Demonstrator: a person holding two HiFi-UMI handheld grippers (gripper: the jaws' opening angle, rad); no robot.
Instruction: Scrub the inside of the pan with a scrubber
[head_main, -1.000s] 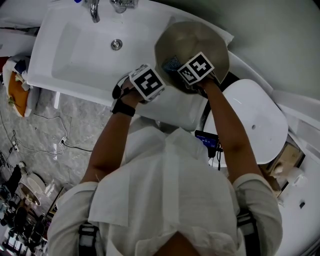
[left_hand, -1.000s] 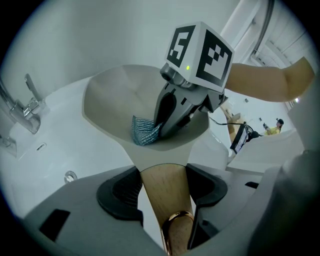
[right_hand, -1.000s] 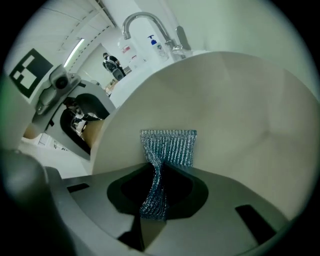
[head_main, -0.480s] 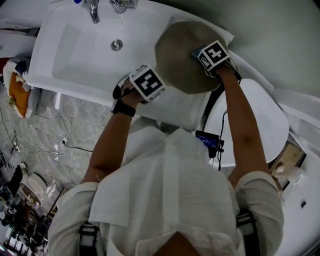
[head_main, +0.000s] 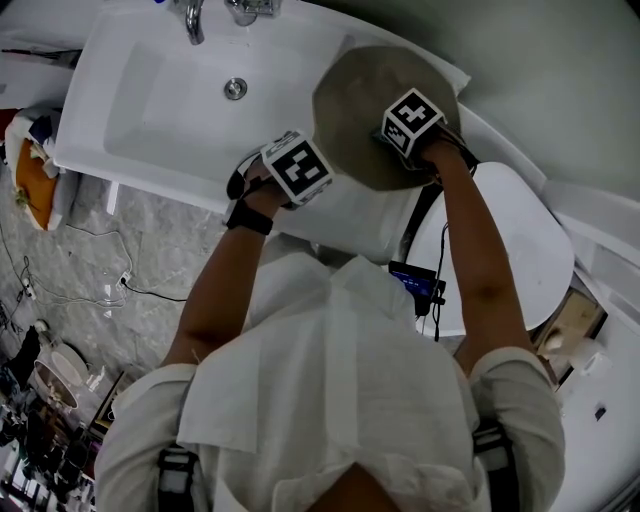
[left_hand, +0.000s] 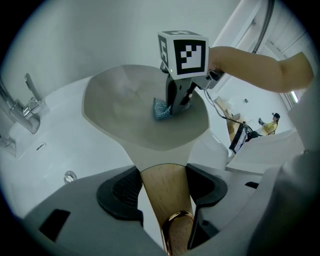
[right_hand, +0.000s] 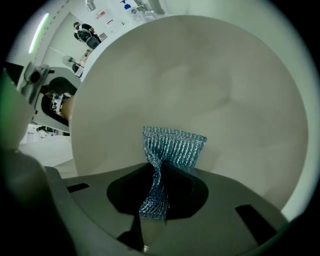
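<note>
Right gripper view: the right gripper (right_hand: 152, 202) is seen with its jaws pressed nearly together on a blue-green woven mesh scrubber (right_hand: 172, 145). The free end of the scrubber is spread against the inner floor of the round grey-beige pan (right_hand: 200, 85). In the left gripper view, the left gripper (left_hand: 164, 187) is clamped on the tapered light wooden handle (left_hand: 167, 215) of the pan, so the pan is steadied. In the head view, the pan is found over the right end of the white rectangular washbasin (head_main: 150, 110), with the scrubber at its right part.

The scrubbing step is judged to be in hand, with much of the floor not yet covered. For the next move, the scrubber should be pressed down and drawn across the floor toward the far side and the curved wall. A firm hold on the handle is needed, so that the pan is not pushed off the basin edge.
</note>
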